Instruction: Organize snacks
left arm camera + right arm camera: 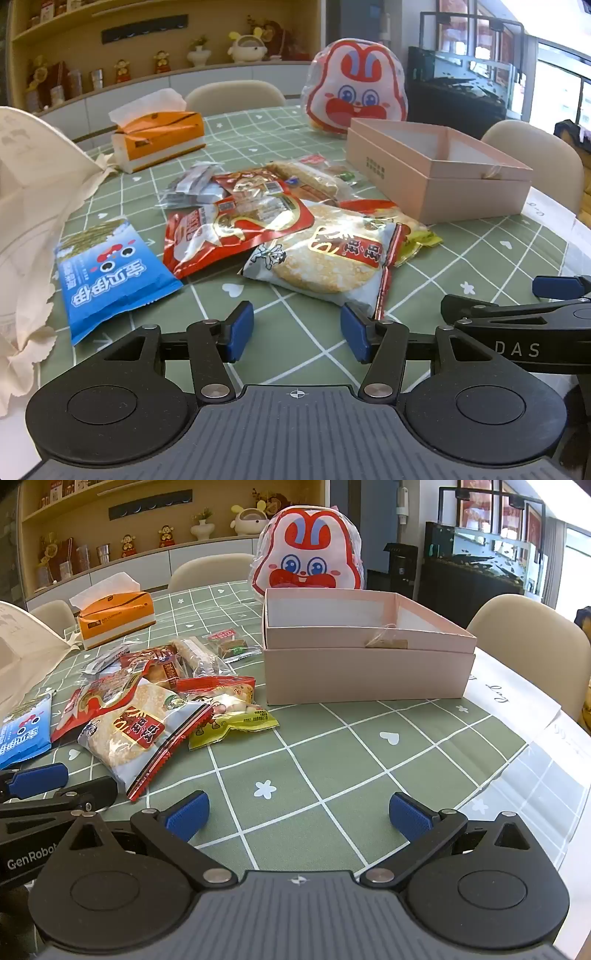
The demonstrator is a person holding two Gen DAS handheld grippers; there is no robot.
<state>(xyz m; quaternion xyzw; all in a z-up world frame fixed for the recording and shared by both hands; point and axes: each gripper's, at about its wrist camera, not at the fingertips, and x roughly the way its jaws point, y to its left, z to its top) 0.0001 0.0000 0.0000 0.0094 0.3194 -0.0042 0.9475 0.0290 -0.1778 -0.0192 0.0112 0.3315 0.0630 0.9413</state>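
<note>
Several snack packets lie in a heap on the green checked tablecloth: a rice cracker packet [325, 264] [133, 734], a red packet [236, 229], a blue seaweed packet [110, 273] and a yellow-green packet [232, 720]. An open pink box [439, 170] [365, 646] stands to the right of the heap. My left gripper [297, 332] hovers open just in front of the rice cracker packet, nothing between its fingers. My right gripper [299, 814] stands wide open over bare cloth, in front of the box. Each gripper's side shows at the other view's edge.
An orange tissue box [159, 140] [114, 618] sits at the back left. A rabbit-face bag [356, 88] [308, 559] stands behind the pink box. A white cloth bag [33, 206] lies at the left. Beige chairs ring the table; shelves with figurines stand behind.
</note>
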